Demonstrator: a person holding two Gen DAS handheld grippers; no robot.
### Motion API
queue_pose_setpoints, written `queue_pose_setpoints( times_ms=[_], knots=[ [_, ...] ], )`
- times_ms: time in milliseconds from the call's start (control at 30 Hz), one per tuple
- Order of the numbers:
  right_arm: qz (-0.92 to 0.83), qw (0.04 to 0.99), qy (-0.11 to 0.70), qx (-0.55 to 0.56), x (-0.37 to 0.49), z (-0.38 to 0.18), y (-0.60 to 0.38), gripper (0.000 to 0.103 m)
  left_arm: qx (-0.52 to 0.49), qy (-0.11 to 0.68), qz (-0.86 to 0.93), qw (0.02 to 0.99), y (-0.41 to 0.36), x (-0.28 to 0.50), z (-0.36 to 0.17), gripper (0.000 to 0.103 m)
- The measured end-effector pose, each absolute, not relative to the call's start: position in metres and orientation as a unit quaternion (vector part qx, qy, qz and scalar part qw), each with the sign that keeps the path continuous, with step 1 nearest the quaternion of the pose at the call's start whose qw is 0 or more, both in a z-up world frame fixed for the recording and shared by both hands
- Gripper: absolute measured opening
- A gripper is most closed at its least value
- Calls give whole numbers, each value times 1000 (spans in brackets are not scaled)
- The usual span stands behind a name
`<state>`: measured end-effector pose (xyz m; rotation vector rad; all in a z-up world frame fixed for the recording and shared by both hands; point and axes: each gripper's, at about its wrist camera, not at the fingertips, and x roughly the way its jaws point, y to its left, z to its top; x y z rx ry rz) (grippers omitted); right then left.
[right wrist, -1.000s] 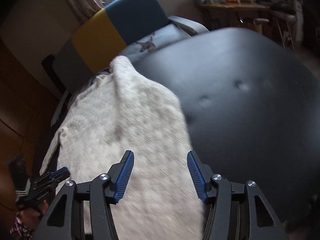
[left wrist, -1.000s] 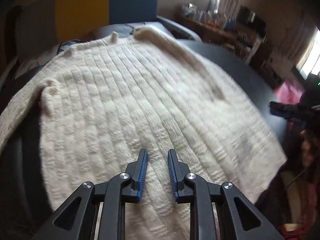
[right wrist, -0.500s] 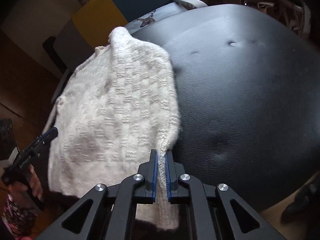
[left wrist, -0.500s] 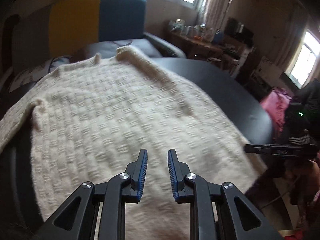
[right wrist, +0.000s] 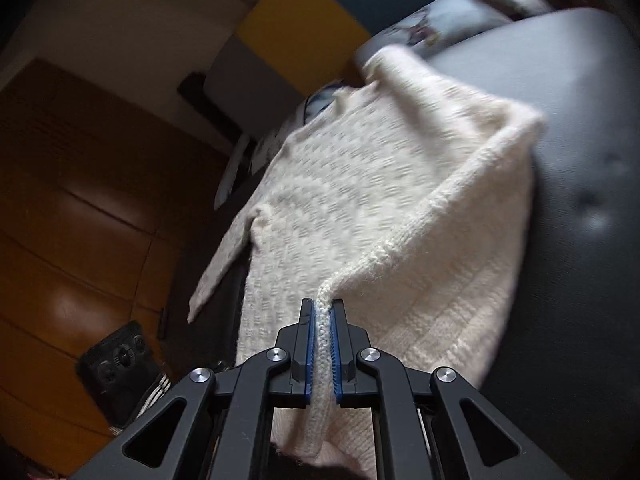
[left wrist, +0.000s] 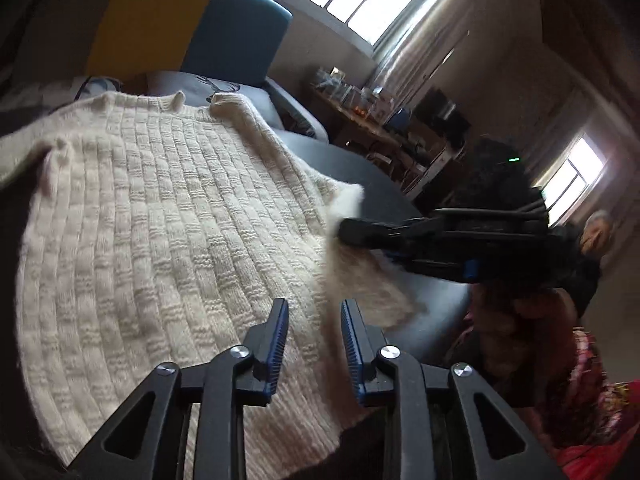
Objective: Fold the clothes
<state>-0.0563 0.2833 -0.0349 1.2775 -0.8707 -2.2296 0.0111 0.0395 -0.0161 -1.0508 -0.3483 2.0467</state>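
1. Cream cable-knit sweater point(left wrist: 160, 216) is lying spread across the black padded table point(right wrist: 580, 160), its collar end nearest the yellow-and-blue chair back point(left wrist: 180, 28).
2. Your right gripper point(right wrist: 322, 320) is clamping the sweater's ribbed edge; the two blue pads are pressing on the knit from both sides with fabric filling the gap.
3. That edge is rising off the table and the lifted panel is folding over toward the sweater's middle; the underside of the knit is showing on the side away from the chair.
4. Your left gripper point(left wrist: 314, 316) is hovering over the sweater's hem end, jaws parted with a clear gap, holding nothing. Whether its tips are touching the knit cannot be told.
5. One sleeve point(right wrist: 218, 268) is hanging over the table edge, on the side of the sweater toward the wooden floor point(right wrist: 80, 200).
6. In the left wrist view, your right gripper is reaching in at the sweater's far edge from the chair side; the cloth there is blurred.
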Motion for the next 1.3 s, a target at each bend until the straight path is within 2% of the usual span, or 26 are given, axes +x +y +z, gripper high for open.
queue_pose_setpoints(
  times_ms=[67, 133, 300, 467, 533, 567, 600, 633, 667, 833, 933, 1133, 1300],
  knots=[
    [-794, 215, -314, 474, -71, -46, 272, 8, -411, -160, 801, 405, 29, 13, -14, 33],
    [-782, 217, -325, 486, -82, -58, 268, 8, -413, -167, 796, 410, 26, 12, -15, 43],
    [-767, 219, -336, 501, -94, -68, 268, 8, -438, -136, 789, 409, 38, 6, -24, 44],
    [-765, 228, -336, 500, -91, -62, 266, 8, -444, -39, 809, 382, 73, 2, -32, 47],
    [-767, 232, -333, 498, -89, -59, 264, 8, -442, -24, 814, 375, 82, 0, -33, 47],
    [-768, 233, -330, 497, -88, -58, 263, 8, -440, -32, 816, 373, 83, -2, -34, 45],
    [-769, 232, -327, 497, -88, -57, 263, 8, -441, -44, 817, 370, 83, -5, -34, 34],
    [-773, 228, -323, 496, -86, -56, 265, 8, -444, -59, 815, 367, 82, -9, -35, 12],
    [-776, 224, -319, 495, -84, -55, 267, 12, -446, -69, 815, 362, 80, -13, -35, 6],
    [-816, 205, -336, 424, -55, -30, 309, 17, -438, -108, 825, 341, 60, -26, -21, 6],
    [-850, 159, -321, 387, -28, -17, 342, 19, -422, -136, 829, 340, 47, -34, -1, 5],
    [-846, 85, -311, 425, -3, -45, 376, 19, -385, -130, 848, 341, 38, -56, 44, 6],
    [-819, 106, -313, 468, -9, -78, 358, 19, -373, -134, 857, 330, 32, -62, 56, 6]
  ],
)
